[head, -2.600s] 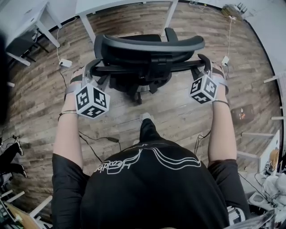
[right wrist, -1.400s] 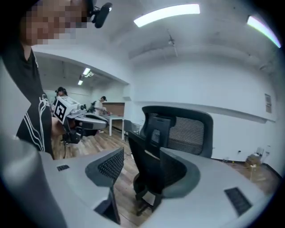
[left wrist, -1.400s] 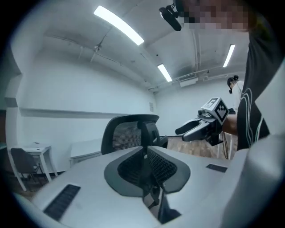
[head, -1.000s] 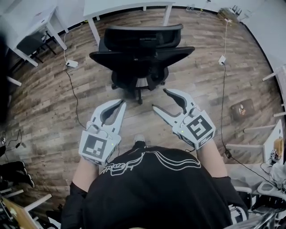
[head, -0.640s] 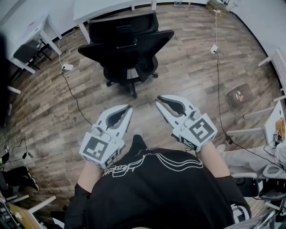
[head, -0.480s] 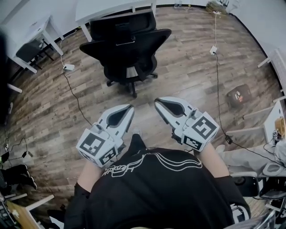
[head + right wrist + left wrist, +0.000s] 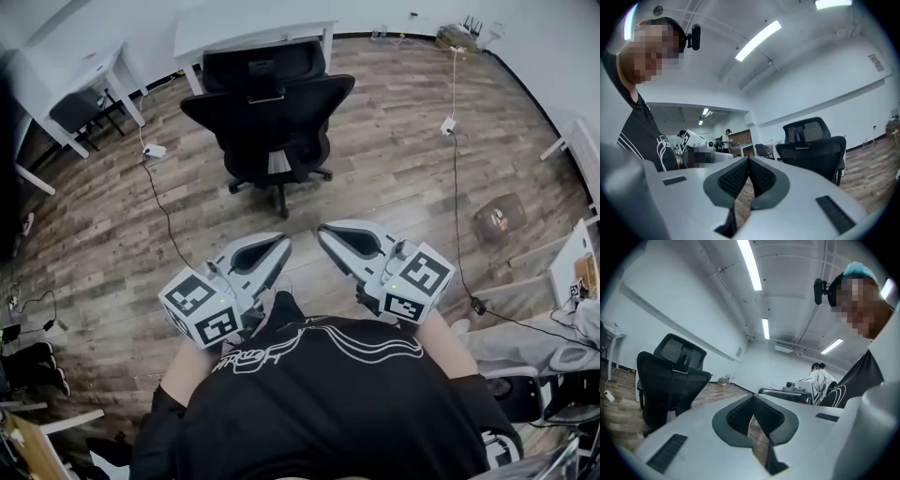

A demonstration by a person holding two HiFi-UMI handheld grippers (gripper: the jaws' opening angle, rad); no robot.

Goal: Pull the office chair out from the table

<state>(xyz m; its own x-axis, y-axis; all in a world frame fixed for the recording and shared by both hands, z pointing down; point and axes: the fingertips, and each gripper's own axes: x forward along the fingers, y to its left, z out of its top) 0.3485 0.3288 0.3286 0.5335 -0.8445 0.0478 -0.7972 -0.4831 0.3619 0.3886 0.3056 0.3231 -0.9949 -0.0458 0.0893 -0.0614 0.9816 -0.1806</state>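
1. Two grippers are held near the person's chest, well apart from the office chair (image 7: 267, 103) and at its 6 o'clock, both pointing toward it.
2. The left gripper (image 7: 281, 242) has its fingers pressed together with nothing between them.
3. The right gripper (image 7: 323, 230) has just been closing. Its fingers now meet tip to tip, and nothing is between them.
4. The chair stands on the wood floor (image 7: 394, 159) at 12 o'clock in the head view, just this side of the white counter (image 7: 253, 28). Its wheeled base rests on open floor.
5. The chair is black, with a mesh headrest, a broad curved backrest and a star base. Its back faces the person.
6. A small brown box-like thing (image 7: 500, 217) lies on the floor at 3 o'clock. What it holds cannot be made out.
7. A cable (image 7: 159, 202) runs across the floor at the chair's 8 o'clock.
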